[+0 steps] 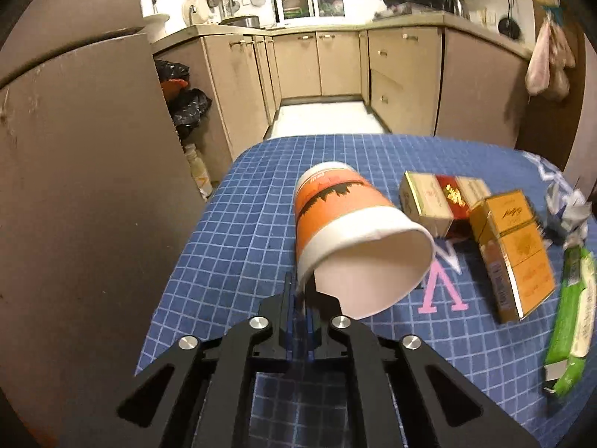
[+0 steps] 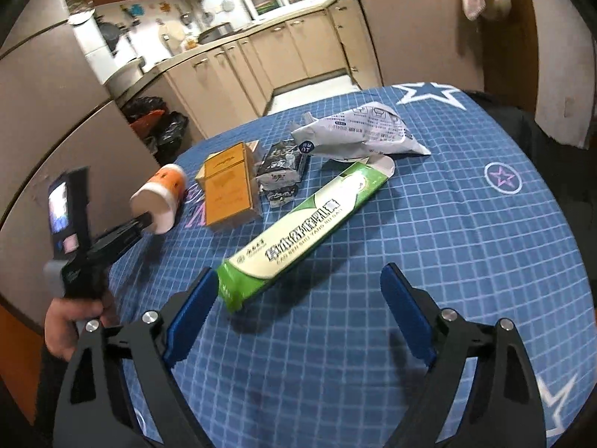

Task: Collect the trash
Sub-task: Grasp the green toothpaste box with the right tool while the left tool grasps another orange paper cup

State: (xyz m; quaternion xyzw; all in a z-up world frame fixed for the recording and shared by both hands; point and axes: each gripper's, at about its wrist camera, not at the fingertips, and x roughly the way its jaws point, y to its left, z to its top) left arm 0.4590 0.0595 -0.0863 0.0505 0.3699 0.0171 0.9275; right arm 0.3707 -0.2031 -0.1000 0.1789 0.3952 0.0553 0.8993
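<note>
My left tool (image 1: 304, 295) is clamped on the rim of the paper cup (image 1: 350, 239), one finger inside the mouth and one outside, because a thin wall pinched at the lip is the surest hold on something this light and wide. The cup hangs tilted with its open mouth towards me and its base pointing to about 12 o'clock, clear of the bench (image 1: 231, 246), so I judge it is lifted and ready to be carried off. In the right wrist view the same tool sits out at 9 o'clock, with my hand (image 2: 67, 321) wrapped round its grip.

My right tool (image 2: 298, 310) stands wide apart, touching nothing. The green carton (image 2: 306, 224) lies flat on the blue checked cloth, its near end between my fingers (image 2: 190, 310) and closer to the left one, its length running away to 1 o'clock. I keep the gap wide because the carton lies on a slant to my tool's line.

The rest of the trash waits further off: the yellow box (image 2: 227, 190) at 11 o'clock beside the cup, the dark crumpled packet (image 2: 281, 168) just behind it, and the white wrapper (image 2: 358, 134) at 12 o'clock. Black bin bags (image 2: 160, 123) sit on the floor beyond the bench edge, a likely place for all of this
</note>
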